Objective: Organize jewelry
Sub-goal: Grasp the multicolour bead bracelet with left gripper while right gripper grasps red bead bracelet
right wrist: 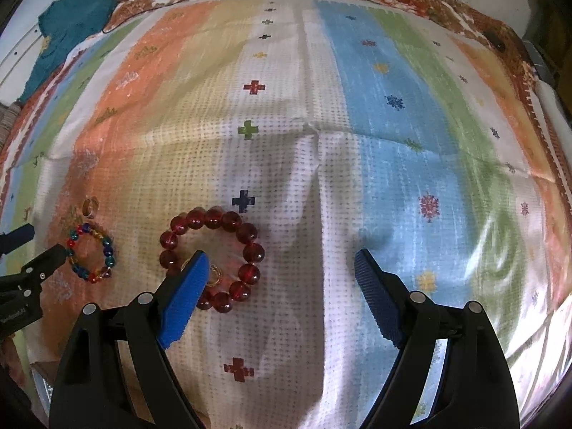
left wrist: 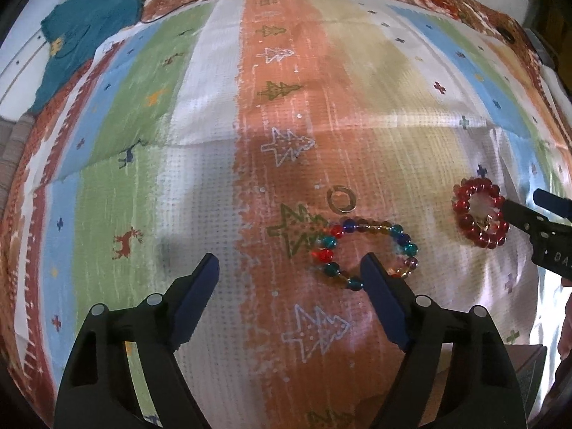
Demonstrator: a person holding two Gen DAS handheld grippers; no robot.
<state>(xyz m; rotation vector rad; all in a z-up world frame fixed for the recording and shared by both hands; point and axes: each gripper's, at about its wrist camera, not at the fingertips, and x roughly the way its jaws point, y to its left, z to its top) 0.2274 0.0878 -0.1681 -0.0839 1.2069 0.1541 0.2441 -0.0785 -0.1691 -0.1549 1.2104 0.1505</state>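
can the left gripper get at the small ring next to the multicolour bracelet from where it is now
Probably yes. The left gripper is open and the ring lies bare on the cloth ahead, nothing covering it. The multicolour bracelet lies between, so it would have to pass over that.

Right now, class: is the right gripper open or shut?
Open. The right gripper has its blue fingers spread wide, with bare cloth between; one finger overlaps the red bead bracelet, gripping nothing.
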